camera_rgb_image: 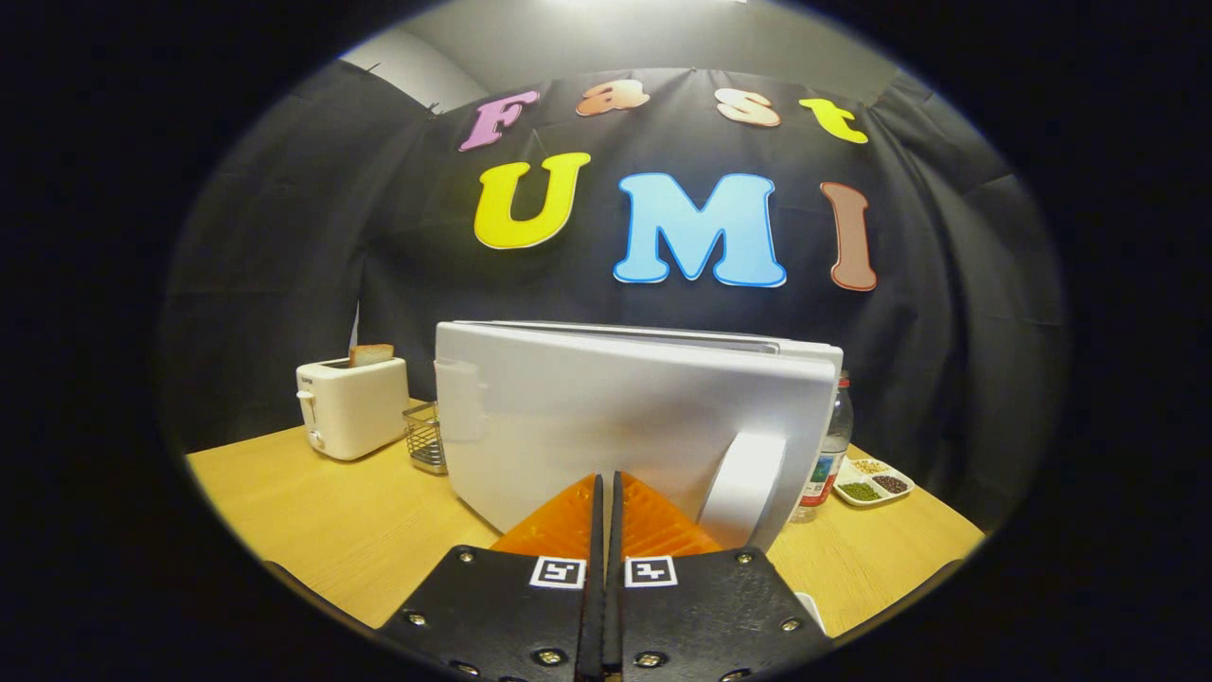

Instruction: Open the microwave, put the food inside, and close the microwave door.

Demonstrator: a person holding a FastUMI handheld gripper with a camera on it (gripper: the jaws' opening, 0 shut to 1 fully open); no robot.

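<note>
**On the wooden table: door looks shut, gripper at its face**

On the light wooden table (312, 530) the white box-shaped microwave (606, 417) is the largest thing and the landmark for the rest. Its broad white door fills the front, and the pale curved handle (743, 488) stands on the door's right part. No gap into the cavity shows, so the door appears closed, though the fisheye bends the edges and I cannot be sure it is latched. No food is visible outside the microwave near the door; my judgement is that either the task is nearly finished, with the food inside and the door pushed to, or nothing has begun. The picture alone does not settle which.

Left of the microwave stands a cream two-slot toaster (352, 405) with a slice of bread poking out, and between the two sits a small wire-mesh metal basket (426, 438). Right of the microwave, partly behind it, stands a clear plastic water bottle (833, 445), and beyond that a small white divided dish of dried beans (873, 481).

The gripper (606, 493) has its fingers pressed together with nothing between them, their tips at or just short of the door, left of the handle.
</note>
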